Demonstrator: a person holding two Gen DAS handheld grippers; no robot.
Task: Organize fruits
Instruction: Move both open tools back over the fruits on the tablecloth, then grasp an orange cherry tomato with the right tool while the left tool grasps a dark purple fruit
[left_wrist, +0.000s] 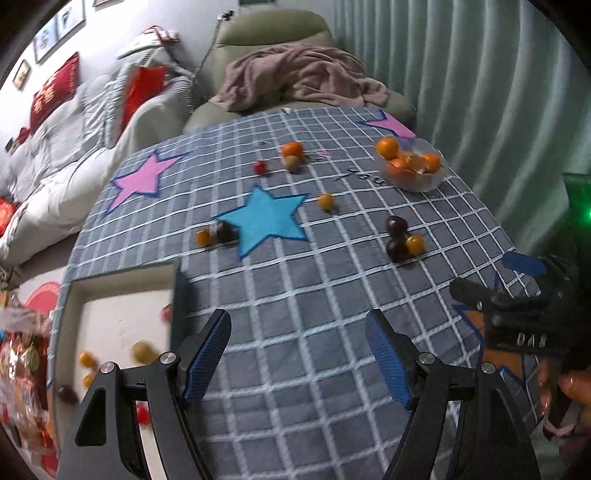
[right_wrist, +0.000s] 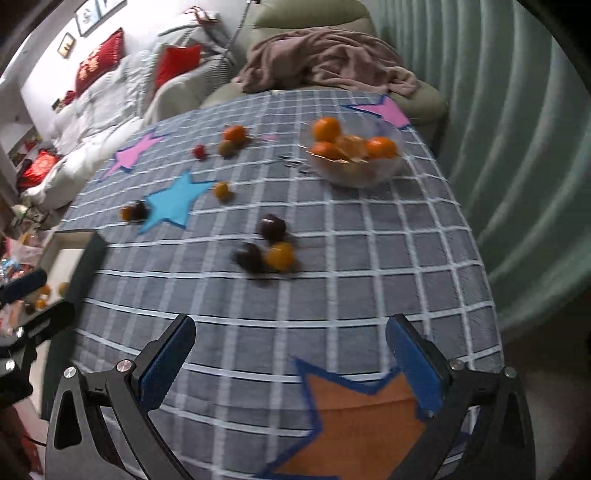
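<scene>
Fruit lies scattered on a grey checked tablecloth (left_wrist: 295, 302) with coloured stars. A clear bowl (left_wrist: 430, 182) at the far right holds several oranges (left_wrist: 387, 147). Two dark plums (left_wrist: 396, 224) and a small yellow-orange fruit (left_wrist: 414, 243) sit together mid-right; in the right wrist view this plum group (right_wrist: 272, 228) lies ahead of my right gripper (right_wrist: 291, 334), which is open and empty. My left gripper (left_wrist: 297, 326) is also open and empty over the near cloth. More fruit: a yellow one (left_wrist: 325, 200), an orange (left_wrist: 292, 148), a kiwi (left_wrist: 291, 161), a red one (left_wrist: 260, 167).
A white tray (left_wrist: 118, 314) with several small fruits hangs off the table's near left edge. A sofa with a pink blanket (left_wrist: 303, 77) stands behind the table, a bed with red cushions to the left, a pale green curtain (left_wrist: 498, 92) on the right. A hand (left_wrist: 569, 384) holds the right gripper.
</scene>
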